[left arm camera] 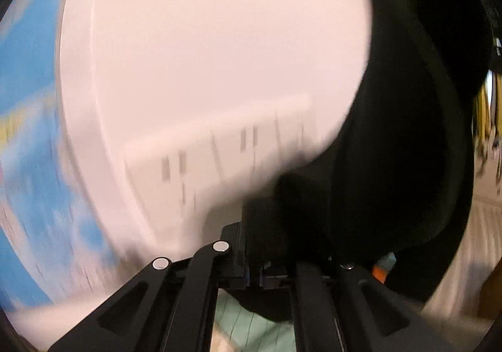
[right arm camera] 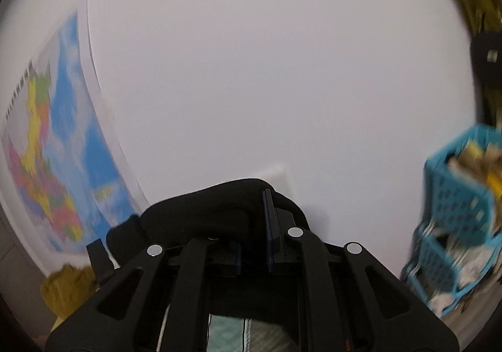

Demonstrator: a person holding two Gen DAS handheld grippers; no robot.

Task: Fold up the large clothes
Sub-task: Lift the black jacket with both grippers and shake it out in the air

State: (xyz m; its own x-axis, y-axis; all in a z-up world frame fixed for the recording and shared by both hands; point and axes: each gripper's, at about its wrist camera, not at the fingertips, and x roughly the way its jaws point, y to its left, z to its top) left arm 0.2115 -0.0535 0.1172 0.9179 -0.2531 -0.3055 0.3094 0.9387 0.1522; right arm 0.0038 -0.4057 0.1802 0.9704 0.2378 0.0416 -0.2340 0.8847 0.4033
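Your left hand-held gripper point(left arm camera: 252, 261) has its jaws together, clamped on one black garment point(left arm camera: 408, 132) that rises up and to the right of the fingers, filling the right side of the left wrist view as a broad dark fold. Your right hand-held gripper point(right arm camera: 254, 245) is likewise pinched shut on black cloth, which bunches over and around its fingers in the right wrist view; whether both grip the same piece you cannot tell from either view alone. Below each pair of fingers shows a strip of pale green quilted fabric point(right arm camera: 226, 333). Beyond the cloth stands a white wall point(right arm camera: 251, 69). One colourful map poster point(right arm camera: 56, 148) hangs on it at the left, blurred. At the right edge sit two stacked blue plastic baskets point(right arm camera: 455, 195), each holding indistinct clutter.
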